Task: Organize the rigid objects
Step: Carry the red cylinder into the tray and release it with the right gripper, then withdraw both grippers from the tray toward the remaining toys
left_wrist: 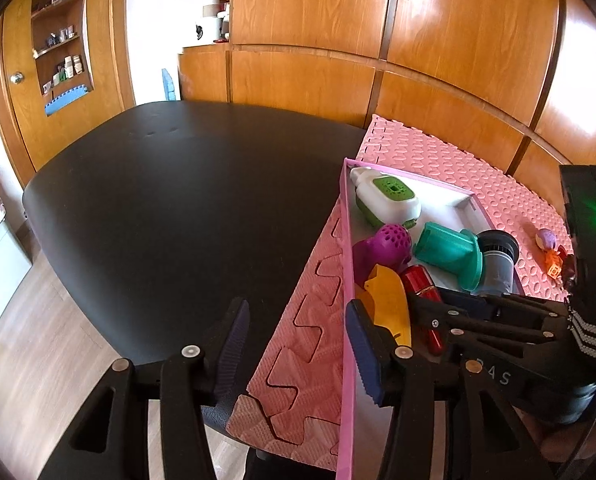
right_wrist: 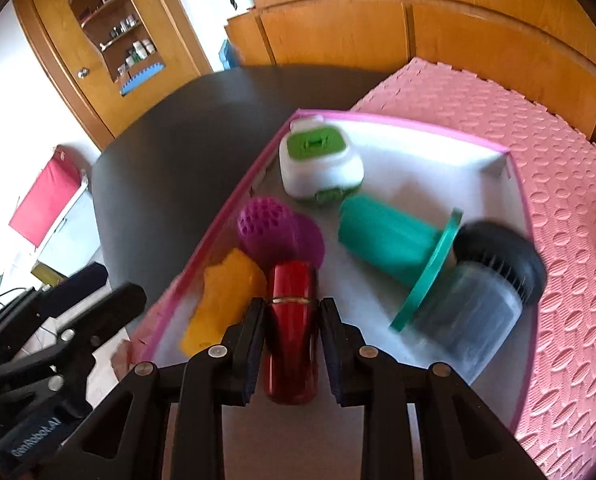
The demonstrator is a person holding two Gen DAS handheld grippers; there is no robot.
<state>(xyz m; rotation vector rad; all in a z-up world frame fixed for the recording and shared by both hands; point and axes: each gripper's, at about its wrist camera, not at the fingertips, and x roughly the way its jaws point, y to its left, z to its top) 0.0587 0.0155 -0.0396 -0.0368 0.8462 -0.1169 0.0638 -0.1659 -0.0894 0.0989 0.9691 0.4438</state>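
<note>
Fingers of the right hand-held gripper (right_wrist: 291, 316) clamp a red cylinder (right_wrist: 291, 336) at the pink-rimmed tray's (right_wrist: 518, 196) near end, wedged beside a yellow piece (right_wrist: 221, 300) along the left wall. The left hand-held gripper (left_wrist: 298, 344) hangs wide apart, straddling that wall over the foam mat (left_wrist: 438, 156) at the desk's (left_wrist: 169, 200) right edge. Bare tray floor shows only at the far right corner.

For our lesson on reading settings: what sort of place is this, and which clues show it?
Probably a room in a home: glossy wooden wall cupboards, a glass-fronted wooden shelf cabinet of small household items, and a pink interlocking foam play mat on a black table.

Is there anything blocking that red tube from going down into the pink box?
Nothing visible does. The right gripper holds the red tube over a bare strip of the pink box, between the yellow piece and green cylinder.
</note>
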